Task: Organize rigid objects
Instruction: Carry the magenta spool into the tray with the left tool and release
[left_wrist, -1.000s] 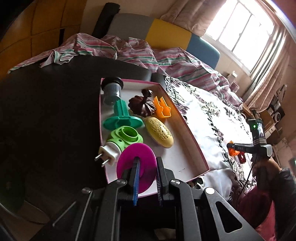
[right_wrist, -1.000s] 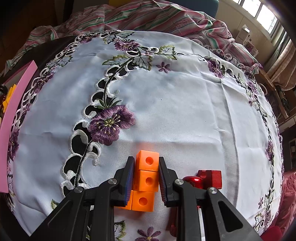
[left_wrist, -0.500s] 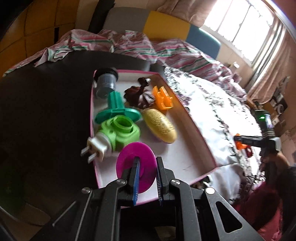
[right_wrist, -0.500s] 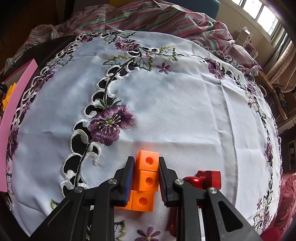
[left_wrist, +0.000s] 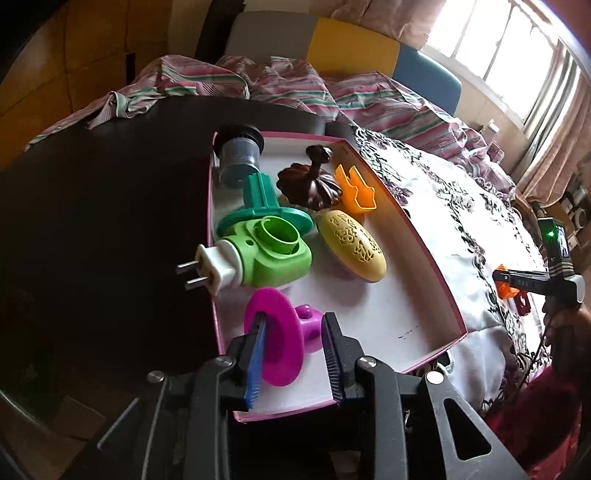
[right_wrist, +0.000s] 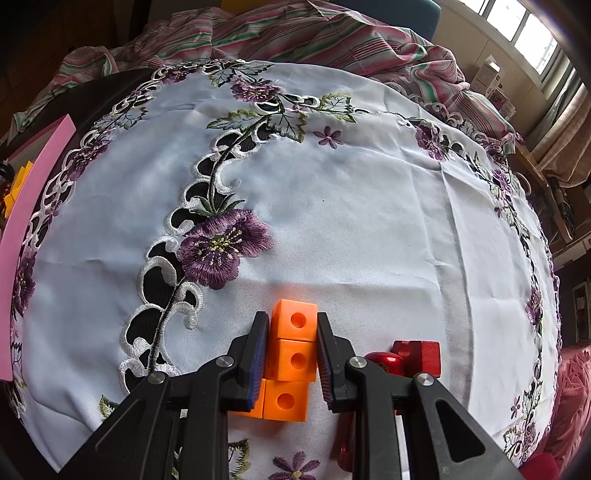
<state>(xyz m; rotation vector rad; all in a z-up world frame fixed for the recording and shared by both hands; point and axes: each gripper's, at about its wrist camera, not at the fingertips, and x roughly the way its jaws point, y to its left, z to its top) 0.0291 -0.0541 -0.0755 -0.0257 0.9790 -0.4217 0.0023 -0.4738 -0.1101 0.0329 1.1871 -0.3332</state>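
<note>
In the left wrist view a magenta disc-and-knob piece (left_wrist: 280, 343) lies in the near end of a pink-rimmed white tray (left_wrist: 424, 266). My left gripper (left_wrist: 295, 350) straddles it and its jaws are opening. The right pad (left_wrist: 332, 354) stands clear of the knob, and the left pad is at the disc's edge. In the right wrist view my right gripper (right_wrist: 291, 343) is shut on an orange piece of linked cubes (right_wrist: 293, 321) resting on the embroidered white cloth (right_wrist: 351, 221). A red block and a shiny red part (right_wrist: 417, 356) lie just right of it.
The tray also holds a green plug-in device (left_wrist: 273, 254), a teal part (left_wrist: 258, 206), a grey cylinder (left_wrist: 240, 158), a brown flower-shaped piece (left_wrist: 310, 181), an orange clip (left_wrist: 356, 190) and a yellow oval (left_wrist: 351, 249). Dark tabletop (left_wrist: 92, 221) lies left of the tray. Striped fabric is behind.
The left jaws have parted off the magenta piece, which now lies tipped in the tray with its knob showing. The left view has tilted slightly. The right gripper and orange cubes have not moved.
</note>
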